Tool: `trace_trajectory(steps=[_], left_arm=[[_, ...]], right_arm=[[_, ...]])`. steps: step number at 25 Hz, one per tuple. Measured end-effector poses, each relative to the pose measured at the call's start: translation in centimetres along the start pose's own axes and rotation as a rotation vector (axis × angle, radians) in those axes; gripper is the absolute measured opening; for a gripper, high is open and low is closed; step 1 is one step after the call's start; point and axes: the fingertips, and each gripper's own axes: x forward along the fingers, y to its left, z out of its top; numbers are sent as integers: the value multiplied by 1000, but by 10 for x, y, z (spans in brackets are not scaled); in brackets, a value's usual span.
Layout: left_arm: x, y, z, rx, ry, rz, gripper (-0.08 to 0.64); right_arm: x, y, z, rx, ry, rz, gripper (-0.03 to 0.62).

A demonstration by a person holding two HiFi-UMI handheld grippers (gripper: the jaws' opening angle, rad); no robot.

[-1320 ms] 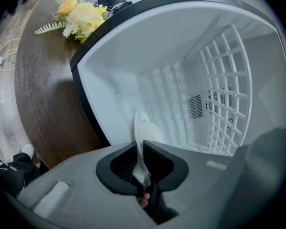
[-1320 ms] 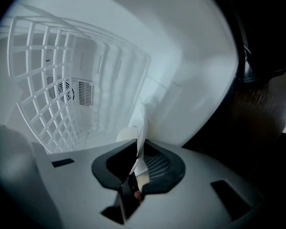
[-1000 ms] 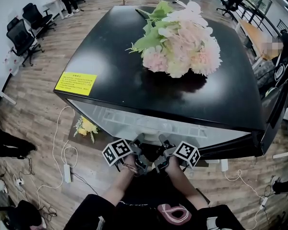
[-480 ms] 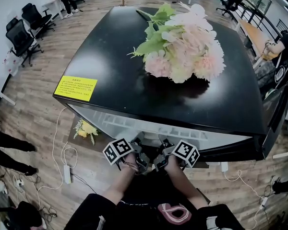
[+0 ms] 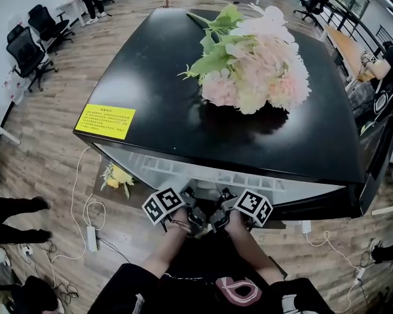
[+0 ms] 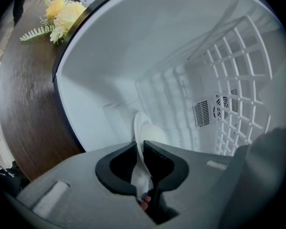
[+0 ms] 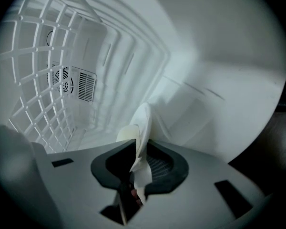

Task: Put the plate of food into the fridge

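A white plate [image 6: 143, 128] stands edge-on between the jaws of my left gripper [image 6: 139, 149], which is shut on its rim. The same plate [image 7: 143, 118] is also pinched at its opposite rim by my right gripper [image 7: 141, 156]. A pale rounded shape [image 7: 125, 133] shows on the plate's face. Both gripper views look into the white inside of the fridge [image 6: 109, 56]. In the head view the left gripper [image 5: 191, 216] and right gripper [image 5: 217, 218] sit close together at the open front of the black-topped fridge [image 5: 150, 110]; the plate is hidden there.
A white wire shelf [image 6: 238, 80] and a fan vent [image 7: 81, 86] line the fridge's back. A pink bouquet [image 5: 252, 57] lies on the fridge top. The open door [image 5: 376, 156] hangs at the right. Yellow flowers [image 5: 116, 174] and a power strip [image 5: 92, 236] lie on the wooden floor.
Both grippers stay at the fridge opening, barely moved. The head view has shifted slightly. A person's feet at the left edge have moved.
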Motion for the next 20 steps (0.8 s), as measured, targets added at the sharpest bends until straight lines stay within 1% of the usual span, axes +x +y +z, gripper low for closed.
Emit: trace_trajectory(steps=[3,5,9,14,18,20], left_arm=[[0,3,3,3,-28,42,41],[-1,2,6,7,-47,55,40],[-2,1,8,10,-69,63,36],[-1,3,10,11,-83,75,34],[-2,4,12,16,-86,77,34],[-1,5,13,25,-83,79,34]], right_arm=[[1,1,-3,-18,27,-3,75],[1,2,-5,-35,43,-8,77],[1,3,-9,-74,76,-16,95],[-2,5,-16,-100,126,2,115],[-3,9,-21,-159,161,28,144],[-6,9,-23,-191,167,27,157]])
